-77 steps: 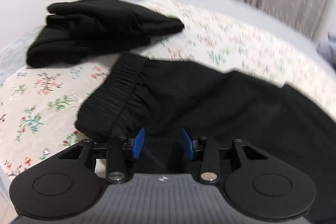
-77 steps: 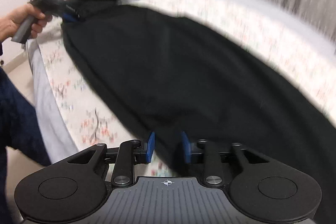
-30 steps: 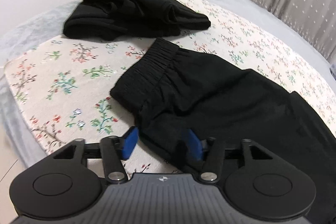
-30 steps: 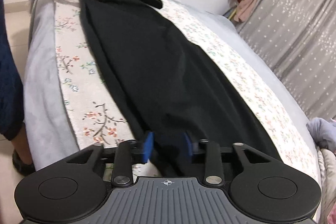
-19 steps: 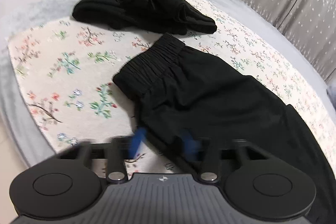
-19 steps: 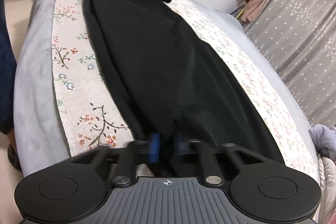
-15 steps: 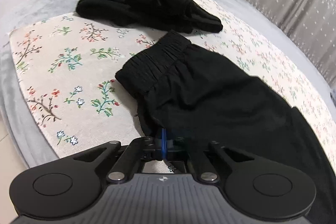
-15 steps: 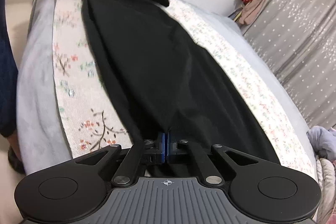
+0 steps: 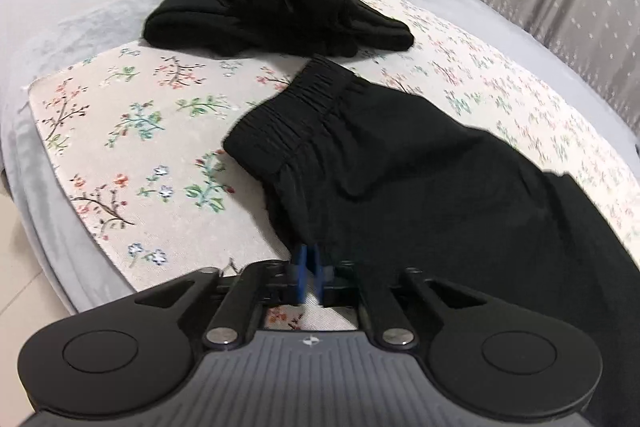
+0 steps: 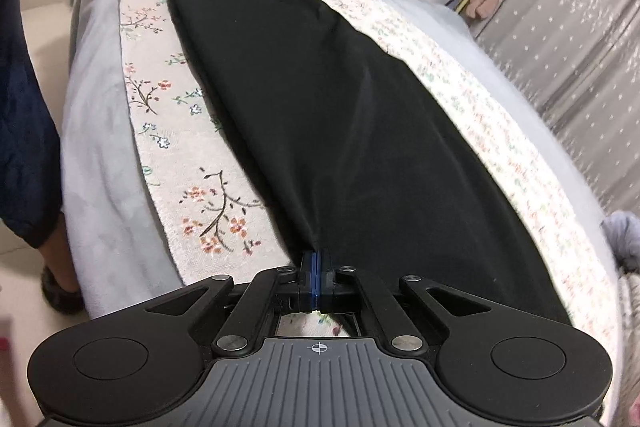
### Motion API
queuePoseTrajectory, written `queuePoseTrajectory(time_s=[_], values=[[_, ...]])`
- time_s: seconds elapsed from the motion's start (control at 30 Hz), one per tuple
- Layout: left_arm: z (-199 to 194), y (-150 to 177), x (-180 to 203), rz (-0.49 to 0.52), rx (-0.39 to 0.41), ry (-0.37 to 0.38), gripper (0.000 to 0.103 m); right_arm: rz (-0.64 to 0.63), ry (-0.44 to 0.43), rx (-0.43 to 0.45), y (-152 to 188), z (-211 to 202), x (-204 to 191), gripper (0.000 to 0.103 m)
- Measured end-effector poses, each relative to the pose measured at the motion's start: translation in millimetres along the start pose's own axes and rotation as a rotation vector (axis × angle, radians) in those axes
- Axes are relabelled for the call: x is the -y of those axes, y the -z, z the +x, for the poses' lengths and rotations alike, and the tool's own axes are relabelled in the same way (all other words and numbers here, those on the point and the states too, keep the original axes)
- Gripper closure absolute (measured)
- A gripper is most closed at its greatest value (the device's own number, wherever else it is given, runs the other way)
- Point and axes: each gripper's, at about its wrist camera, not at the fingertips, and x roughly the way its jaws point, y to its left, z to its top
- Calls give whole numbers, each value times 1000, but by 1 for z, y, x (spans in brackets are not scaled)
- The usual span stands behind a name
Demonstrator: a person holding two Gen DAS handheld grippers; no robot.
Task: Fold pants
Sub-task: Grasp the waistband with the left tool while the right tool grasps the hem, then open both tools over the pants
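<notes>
Pinching: both grippers are clamped onto the near edge of the black pants (image 10: 340,115), so this looks like the grab right before a fold.
Left gripper (image 9: 308,277): blue pads pressed together on fabric just below the elastic waistband (image 9: 296,115), on the side nearest the bed edge.
Right gripper (image 10: 316,283): also clenched, biting the same long edge far down the leg, toward the hem.
Where the pants are: laid out lengthwise on the floral cover (image 9: 132,131) of the bed, stretching away from each gripper; from the right wrist view you can see the left one holding the far waist end.
Doing it well: my guess is lift both ends together, keep the edge taut between the 2 grips, and carry it over evenly so the layers line up.
Watch out: fabric is thin and slippery-looking, so a shallow bite could slide out mid-lift.
Also: a second pile of dark clothes (image 9: 272,11) sits just beyond the waistband, close but not clearly touching, so I'd keep the fold from dragging into it.
</notes>
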Motion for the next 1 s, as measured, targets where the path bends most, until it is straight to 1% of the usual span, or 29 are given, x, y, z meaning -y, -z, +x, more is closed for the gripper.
queuePoseTrajectory(time_s=[0.03, 0.07, 0.1, 0.13, 0.2, 0.27, 0.33, 0.37, 0.4, 0.43, 0.47, 0.5, 0.53, 0.57, 0.6, 0.63, 0.67, 0.7, 0.73, 0.8, 0.83, 0.87, 0.93, 1.0], values=[[-5, -1, -3, -8, 10, -4, 64, 5, 0, -3, 1, 1, 1, 103], [-10, -3, -5, -13, 28, -5, 57, 15, -3, -7, 2, 1, 3, 103], [-17, -5, -7, -19, 53, -9, 54, 24, -13, -4, 4, 0, 4, 97], [-23, -8, -9, -22, 81, -19, 53, 40, -25, -1, 4, -1, 8, 96], [-36, -12, -12, -31, 151, -60, 47, 100, -60, 14, 5, -8, 19, 96], [-41, -20, -14, -47, 204, -76, 38, 181, -100, 52, 5, -18, 34, 95], [-35, -34, -13, -59, 207, -47, 35, 267, -122, 93, 6, -25, 52, 89], [-30, -42, -11, -60, 217, -43, 31, 311, -133, 108, 7, -27, 61, 86], [-24, -51, -6, -48, 222, -56, 27, 345, -138, 116, 8, -27, 68, 85], [-17, -59, -1, -27, 221, -65, 25, 368, -141, 119, 9, -26, 74, 85], [-9, -68, 2, -14, 216, -54, 23, 385, -142, 124, 10, -27, 77, 85], [0, -76, 5, -18, 207, -32, 18, 409, -146, 137, 11, -29, 83, 85], [11, -83, 7, -29, 190, -15, 16, 447, -165, 161, 13, -33, 91, 85], [24, -91, 11, -39, 162, -15, 16, 496, -201, 199, 16, -39, 100, 85], [35, -96, 13, -39, 137, -31, 16, 543, -240, 241, 19, -45, 108, 84], [47, -101, 17, -30, 116, -48, 16, 585, -282, 283, 22, -52, 117, 81], [56, -104, 21, -16, 105, -59, 16, 614, -316, 314, 25, -57, 125, 68], [64, -107, 25, 0, 94, -70, 16, 625, -323, 329, 26, -60, 130, 50], [73, -109, 28, 3, 81, -81, 16, 621, -303, 323, 24, -59, 134, 43], [87, -109, 31, -17, 39, -80, 15, 589, -246, 255, 13, -43, 143, 42], [92, -109, 32, -33, 20, -79, 15, 586, -237, 218, 4, -30, 148, 42], [94, -107, 36, -28, 10, -88, 15, 588, -247, 193, -6, -16, 154, 42], [95, -105, 42, 15, 15, -121, 15, 569, -288, 172, -34, 15, 169, 43], [98, -101, 41, 6, 13, -139, 18, 552, -319, 164, -74, 53, 188, 43]])
